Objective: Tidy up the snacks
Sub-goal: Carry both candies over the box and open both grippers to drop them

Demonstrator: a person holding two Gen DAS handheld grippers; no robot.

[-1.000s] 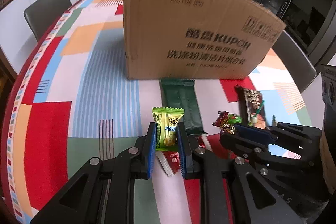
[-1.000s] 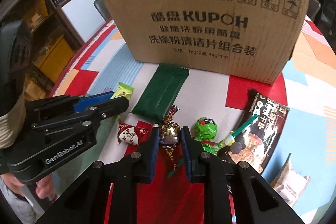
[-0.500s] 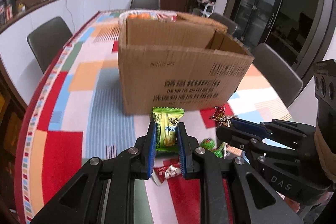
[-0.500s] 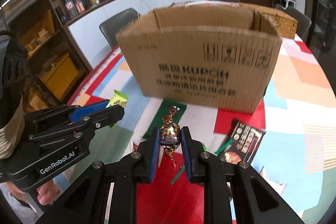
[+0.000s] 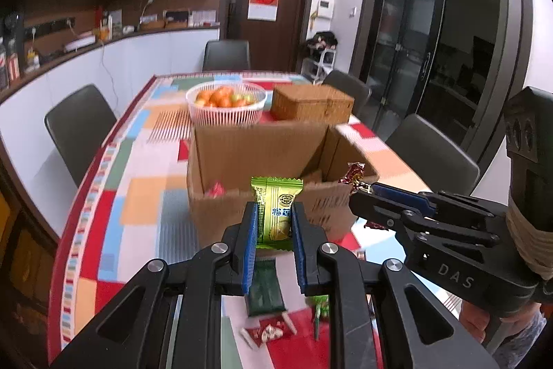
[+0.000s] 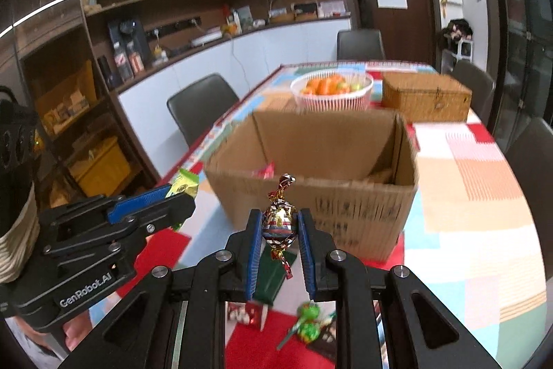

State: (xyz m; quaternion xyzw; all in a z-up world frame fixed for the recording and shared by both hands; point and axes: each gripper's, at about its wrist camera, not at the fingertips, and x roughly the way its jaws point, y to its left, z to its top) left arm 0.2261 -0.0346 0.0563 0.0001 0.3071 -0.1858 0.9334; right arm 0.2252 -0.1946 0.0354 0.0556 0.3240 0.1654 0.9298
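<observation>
My left gripper (image 5: 274, 223) is shut on a green snack packet (image 5: 276, 206) and holds it high, just in front of the open cardboard box (image 5: 228, 206). My right gripper (image 6: 279, 227) is shut on a foil-wrapped candy (image 6: 279, 223), also raised before the box (image 6: 345, 206). Each gripper shows in the other's view: the right one (image 5: 363, 192) with the candy (image 5: 354, 173), the left one (image 6: 179, 192) with the packet (image 6: 183, 184). A red wrapper (image 5: 216, 189) lies inside the box.
On the table below lie a dark green packet (image 5: 264, 289), a small red-white candy (image 5: 266, 332) and a green lollipop (image 6: 307, 322). Behind the box stand a white basket of oranges (image 5: 226, 104) and a wicker box (image 5: 311, 102). Chairs surround the table.
Both grippers have risen with their snacks, from table level to above the box's near rim. The box's open inside now shows.
</observation>
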